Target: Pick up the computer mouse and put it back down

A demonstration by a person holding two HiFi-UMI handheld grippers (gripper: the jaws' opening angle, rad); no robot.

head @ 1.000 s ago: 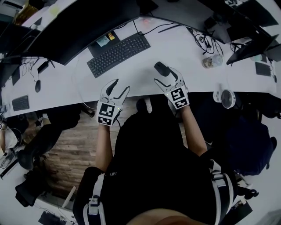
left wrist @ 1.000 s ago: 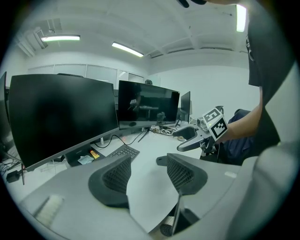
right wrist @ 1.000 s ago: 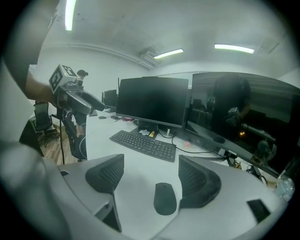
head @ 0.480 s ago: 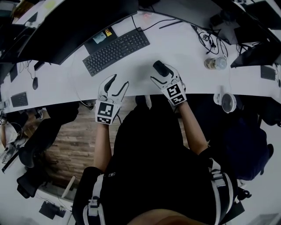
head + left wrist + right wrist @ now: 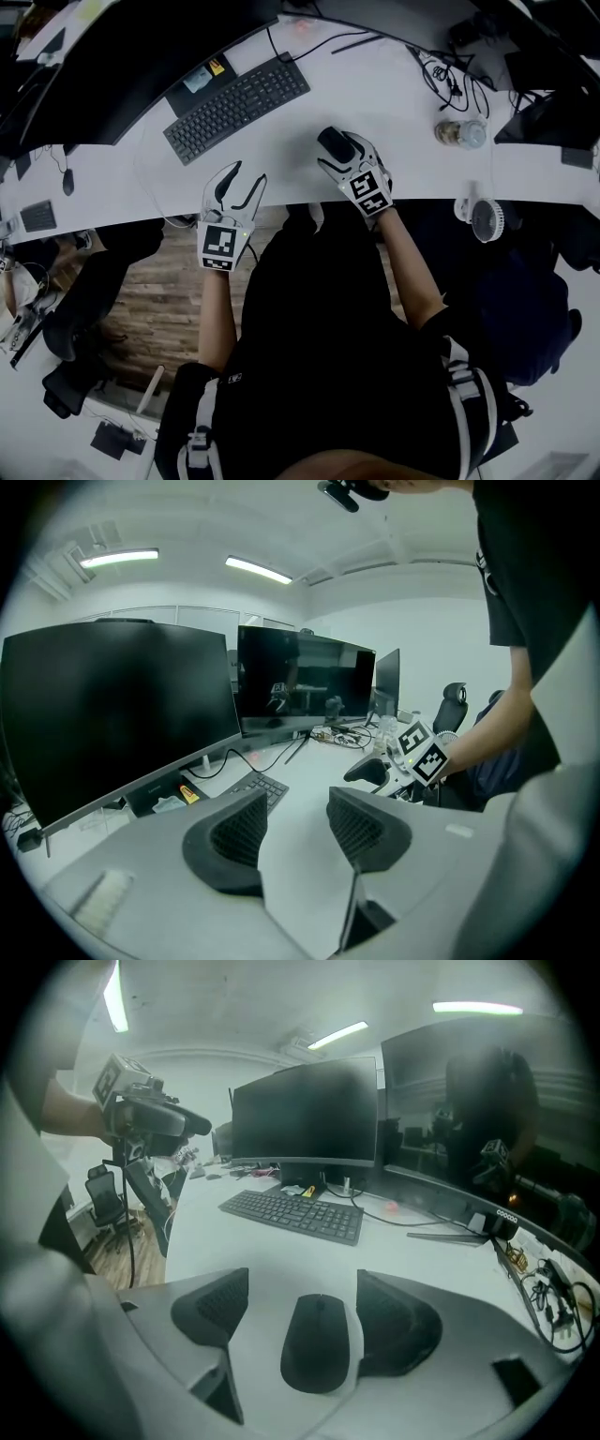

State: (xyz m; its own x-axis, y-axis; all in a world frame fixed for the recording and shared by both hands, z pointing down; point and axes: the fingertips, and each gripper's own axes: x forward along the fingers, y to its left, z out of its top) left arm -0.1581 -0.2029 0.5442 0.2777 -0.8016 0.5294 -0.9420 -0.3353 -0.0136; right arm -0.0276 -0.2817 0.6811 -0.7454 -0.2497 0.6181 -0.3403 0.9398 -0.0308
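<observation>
On the white curved desk (image 5: 403, 103), nr its front edge & right of the black flat keyboard (image 5: 236, 106), sits the black matte computer mouse (image 5: 319, 1340). The right gripper (image 5: 303, 1277) straddles it w/ jaws wide: right pad just beside or touching the mouse, can't tell which; left pad clearly apart. The left gripper (image 5: 298, 799) hangs over the front edge, left of the mouse, jaws wide but just been closing a bit, nothing btw them.
</observation>
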